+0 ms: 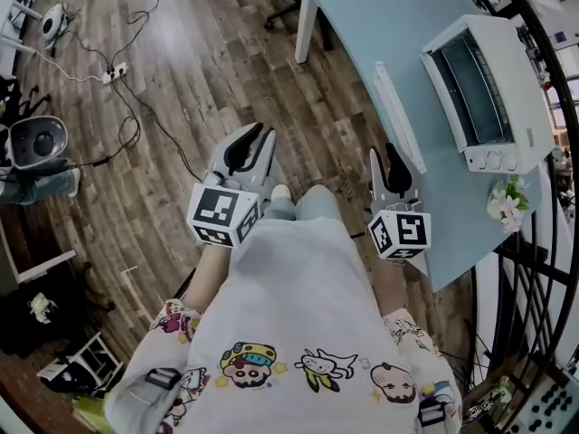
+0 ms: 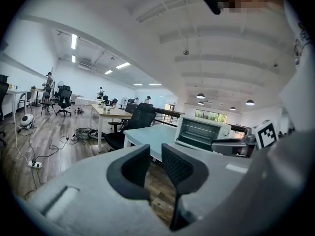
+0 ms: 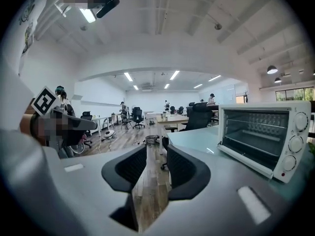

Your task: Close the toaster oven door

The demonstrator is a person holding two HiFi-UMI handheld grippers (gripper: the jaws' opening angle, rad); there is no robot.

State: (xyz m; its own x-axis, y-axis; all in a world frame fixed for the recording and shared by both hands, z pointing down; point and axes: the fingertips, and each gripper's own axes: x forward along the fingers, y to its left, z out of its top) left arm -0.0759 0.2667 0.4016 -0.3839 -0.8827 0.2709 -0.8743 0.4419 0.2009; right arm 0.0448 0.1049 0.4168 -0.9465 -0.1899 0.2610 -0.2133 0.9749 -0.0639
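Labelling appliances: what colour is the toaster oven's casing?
The toaster oven is white; right gripper view.

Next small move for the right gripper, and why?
Probably reach the right gripper forward to the white handle in front of the toaster oven. Its door looks dropped open toward the table edge, and the gripper's jaws stand open and empty, short of the handle.

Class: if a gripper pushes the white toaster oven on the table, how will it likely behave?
The toaster oven is a rigid, boxy case sitting flat on the smooth table, so it would probably slide rather than tip. Its door appears folded open, so pushing that likely swings it on its hinge first.
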